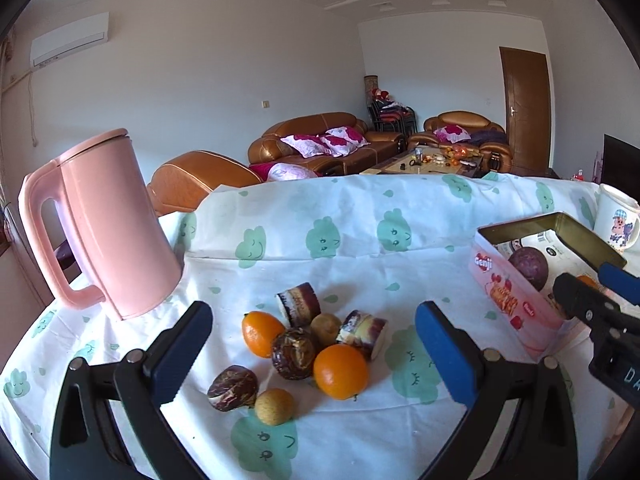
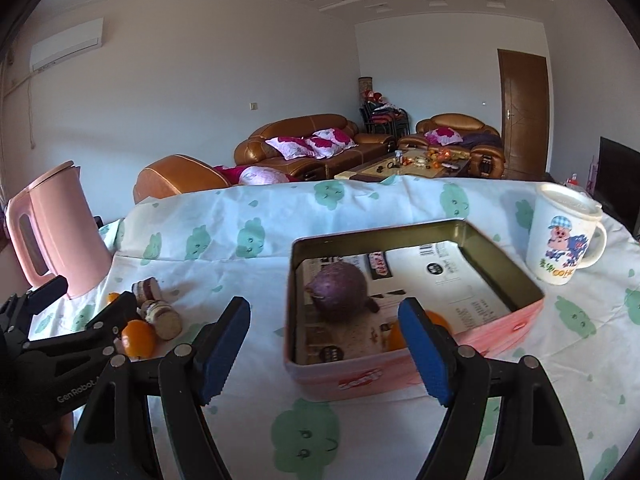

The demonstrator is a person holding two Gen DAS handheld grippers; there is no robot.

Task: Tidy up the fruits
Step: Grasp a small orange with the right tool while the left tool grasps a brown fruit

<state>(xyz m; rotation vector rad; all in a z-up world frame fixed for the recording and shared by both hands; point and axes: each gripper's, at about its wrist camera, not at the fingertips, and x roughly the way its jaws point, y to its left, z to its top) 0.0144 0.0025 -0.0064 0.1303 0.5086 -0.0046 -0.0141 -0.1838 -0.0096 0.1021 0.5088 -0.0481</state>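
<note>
Hovering both grippers over the cloud-print tablecloth [image 1: 360, 216], I've got fruit on one side and the tin on the other. My left gripper [image 1: 314, 344] stands wide, jaws spread with nothing pressed between the blue pads [image 1: 444, 352], and framed in that gap sits the loose pile. There's an orange [image 1: 341, 366] nearest the middle, a second orange [image 1: 260, 333] to its left, and a dark mottled fruit [image 1: 294, 353] wedged between them, touching both. Behind them lie two cut chunks with purple skin and pale flesh [image 1: 298, 303], and a small tan round fruit [image 1: 275, 406] rests at the front beside another dark mottled piece [image 1: 233, 388]. The pink kettle [image 1: 104, 224] stands at the left, well apart from the heap.

My right gripper [image 2: 324, 354] is wide too, jaws apart and gripping nothing, poised just short of the near wall of the pink tin box [image 2: 360, 382]. Inside the tin a round purple fruit [image 2: 340, 290] rests near the left wall, and an orange fruit [image 2: 396, 338] lies at the near edge, partly hidden behind my right pad [image 2: 424, 352]. A white cartoon mug [image 2: 564, 240] stands beyond the tin's far right corner, near it but apart.
</note>
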